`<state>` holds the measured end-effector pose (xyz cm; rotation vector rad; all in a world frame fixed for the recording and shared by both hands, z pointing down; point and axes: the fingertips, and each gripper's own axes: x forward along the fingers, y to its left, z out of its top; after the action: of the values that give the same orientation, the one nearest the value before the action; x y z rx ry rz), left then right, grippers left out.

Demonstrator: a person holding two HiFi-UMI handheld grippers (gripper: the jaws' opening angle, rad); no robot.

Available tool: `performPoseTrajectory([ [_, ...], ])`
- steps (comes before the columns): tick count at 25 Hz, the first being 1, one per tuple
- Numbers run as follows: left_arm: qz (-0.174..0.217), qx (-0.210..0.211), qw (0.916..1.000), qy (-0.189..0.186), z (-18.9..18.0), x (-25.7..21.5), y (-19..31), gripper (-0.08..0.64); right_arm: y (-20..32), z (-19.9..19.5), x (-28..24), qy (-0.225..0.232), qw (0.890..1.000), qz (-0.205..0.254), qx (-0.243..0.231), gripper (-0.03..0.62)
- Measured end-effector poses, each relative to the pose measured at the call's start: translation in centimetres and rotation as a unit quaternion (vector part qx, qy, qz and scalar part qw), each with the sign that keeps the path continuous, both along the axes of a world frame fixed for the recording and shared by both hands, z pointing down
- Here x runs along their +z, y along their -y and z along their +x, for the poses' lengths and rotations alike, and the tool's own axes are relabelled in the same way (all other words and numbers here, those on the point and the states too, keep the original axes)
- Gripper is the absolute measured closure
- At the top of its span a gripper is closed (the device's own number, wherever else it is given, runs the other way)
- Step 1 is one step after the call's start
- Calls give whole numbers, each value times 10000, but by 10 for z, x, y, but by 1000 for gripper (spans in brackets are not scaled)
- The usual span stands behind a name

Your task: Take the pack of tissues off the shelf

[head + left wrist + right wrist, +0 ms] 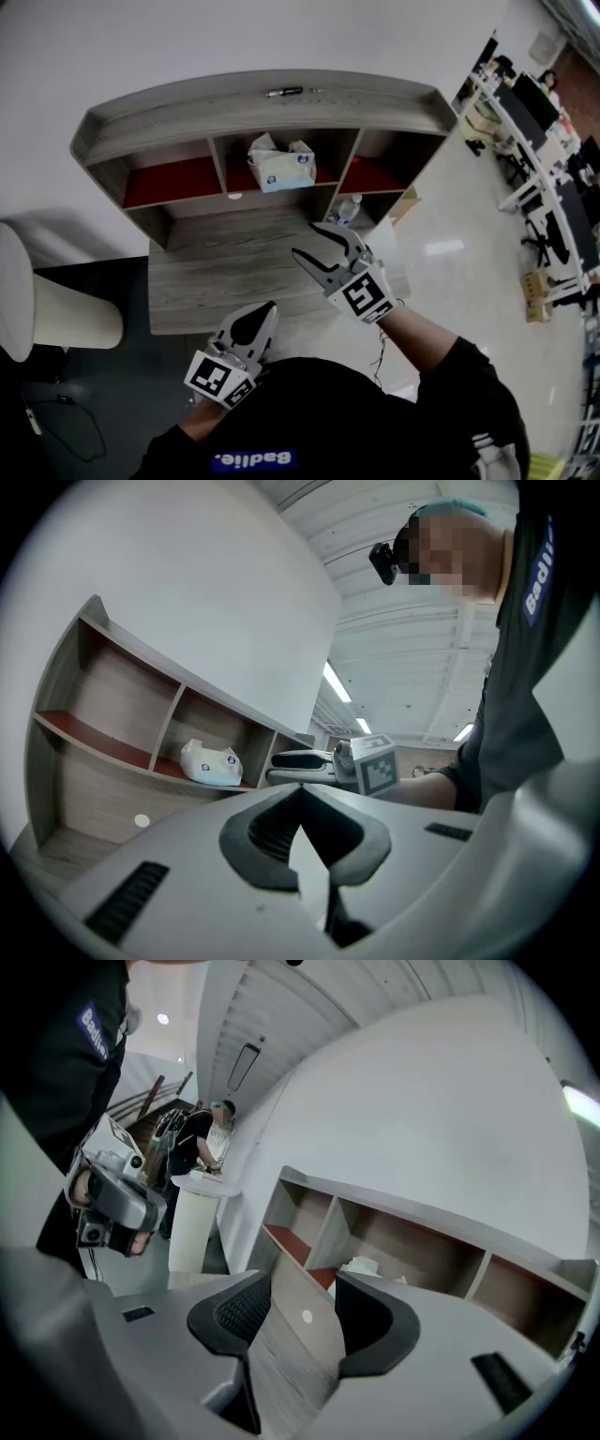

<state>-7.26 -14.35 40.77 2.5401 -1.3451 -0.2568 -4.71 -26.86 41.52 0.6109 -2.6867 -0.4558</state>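
The pack of tissues [281, 167] is white with blue print and sits in the middle compartment of the wooden shelf [262, 108]. In the left gripper view the pack [211, 763] lies on the red shelf board. In the right gripper view the tissues [367, 1268] are partly hidden behind one pad. My right gripper [307, 242] hovers over the desk in front of the shelf, jaws open and empty, short of the pack. My left gripper [269, 309] hangs lower, near the desk's front edge, jaws shut with nothing in them.
A grey wooden desk [216, 272] carries the shelf. A clear bottle [347, 210] stands under the right compartment. A pen-like object [284, 92] lies on the shelf top. A white ribbed cylinder [56, 314] stands at the left. Office desks and chairs [553, 187] fill the right.
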Motion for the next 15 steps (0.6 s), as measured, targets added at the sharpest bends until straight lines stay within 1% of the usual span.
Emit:
performPoseTrajectory([
  [4, 11, -69, 10000, -13, -5, 0, 2, 561, 26, -4, 7, -438, 9984, 320, 173, 358],
  [7, -17, -163, 9999, -37, -11, 1, 1, 561, 48, -8, 14, -838, 9940, 596, 371, 348],
  [11, -58, -268, 9996, -50, -17, 3, 0, 561, 71, -18, 18, -1377, 9838, 1091, 364, 341],
  [15, -62, -327, 9994, -49, -21, 5, 0, 561, 87, -30, 32, -1858, 9716, 1437, 286, 341],
])
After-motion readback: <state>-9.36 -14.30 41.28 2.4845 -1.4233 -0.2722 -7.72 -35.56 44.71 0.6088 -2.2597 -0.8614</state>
